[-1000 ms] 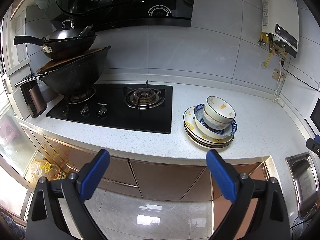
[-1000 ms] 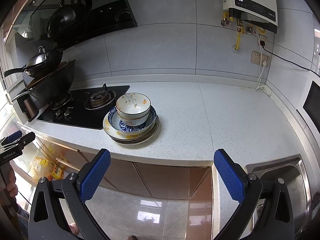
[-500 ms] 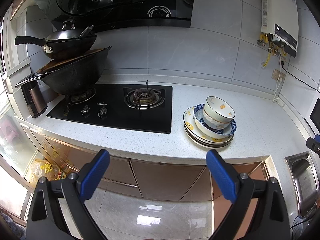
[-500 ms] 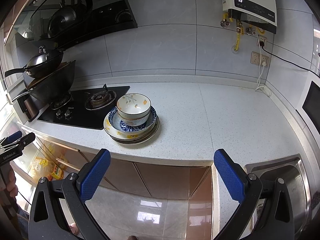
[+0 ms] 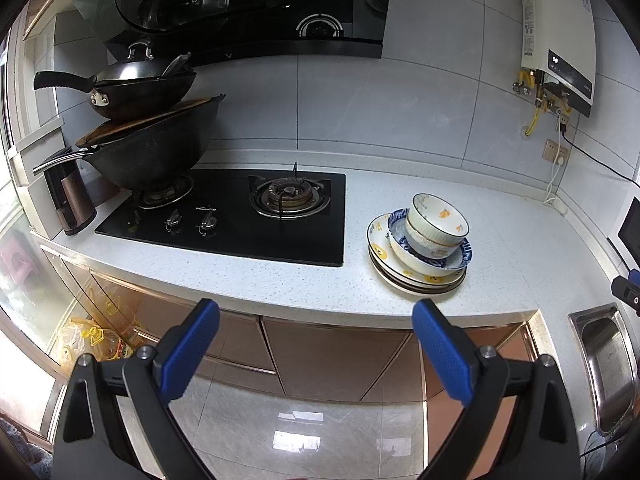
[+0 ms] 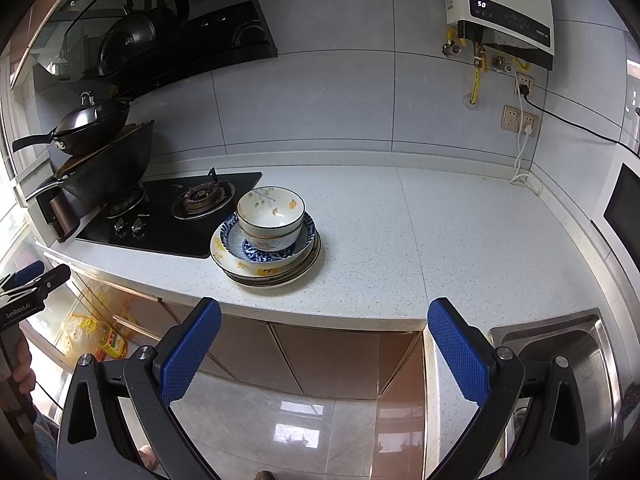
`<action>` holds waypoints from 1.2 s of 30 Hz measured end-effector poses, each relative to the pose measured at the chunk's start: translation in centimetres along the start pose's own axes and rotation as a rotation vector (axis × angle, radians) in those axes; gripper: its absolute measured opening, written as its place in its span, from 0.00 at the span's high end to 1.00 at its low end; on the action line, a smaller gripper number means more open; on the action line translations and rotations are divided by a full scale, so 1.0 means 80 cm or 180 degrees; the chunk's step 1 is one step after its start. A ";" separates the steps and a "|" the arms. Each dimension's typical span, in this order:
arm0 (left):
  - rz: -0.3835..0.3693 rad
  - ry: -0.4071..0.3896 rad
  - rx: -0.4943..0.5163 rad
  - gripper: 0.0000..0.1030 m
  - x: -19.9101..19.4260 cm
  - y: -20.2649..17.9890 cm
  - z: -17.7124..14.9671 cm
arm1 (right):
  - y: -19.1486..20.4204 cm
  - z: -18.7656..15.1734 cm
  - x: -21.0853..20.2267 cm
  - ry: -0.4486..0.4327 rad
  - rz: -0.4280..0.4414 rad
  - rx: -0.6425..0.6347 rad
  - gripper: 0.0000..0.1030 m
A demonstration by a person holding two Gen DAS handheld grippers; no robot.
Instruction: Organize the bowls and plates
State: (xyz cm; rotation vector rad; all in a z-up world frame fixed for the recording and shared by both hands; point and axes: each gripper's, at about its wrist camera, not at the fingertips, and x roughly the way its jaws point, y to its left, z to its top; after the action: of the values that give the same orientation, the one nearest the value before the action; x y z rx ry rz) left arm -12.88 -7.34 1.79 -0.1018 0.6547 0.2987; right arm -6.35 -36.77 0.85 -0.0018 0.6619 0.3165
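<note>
A stack of dishes stands on the white counter [image 6: 460, 240] beside the hob. On top is a white bowl with yellow flowers [image 5: 436, 222] [image 6: 271, 212]. It sits in a blue-patterned bowl [image 5: 426, 254] [image 6: 269, 249] on several yellow-flowered plates [image 5: 408, 276] [image 6: 260, 270]. My left gripper [image 5: 316, 344] is open and empty, off the counter's front edge, left of the stack. My right gripper [image 6: 325, 344] is open and empty, off the front edge, right of the stack.
A black gas hob [image 5: 240, 216] lies left of the stack, with stacked woks [image 5: 148, 148] on its far burner. A steel sink [image 6: 560, 356] is at the counter's right end. A water heater [image 6: 504, 8] and sockets hang on the wall. Cabinets and a glossy floor are below.
Both views have crept slightly; the dish stack sits almost where it was. Both grippers stay open and empty.
</note>
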 end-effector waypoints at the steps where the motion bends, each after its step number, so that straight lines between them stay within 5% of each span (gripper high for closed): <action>1: -0.0002 -0.0003 -0.0002 0.05 -0.002 0.000 -0.001 | 0.000 0.000 0.000 -0.0002 -0.0001 0.0000 0.01; 36: -0.0018 -0.0030 -0.0017 0.05 -0.016 0.015 -0.009 | 0.004 -0.006 -0.009 -0.0017 -0.0010 -0.0014 0.01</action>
State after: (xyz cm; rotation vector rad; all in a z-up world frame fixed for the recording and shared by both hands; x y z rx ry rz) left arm -14.65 -6.62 1.99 -0.1073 0.6442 0.2954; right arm -7.25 -36.76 0.98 -0.0063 0.6557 0.3148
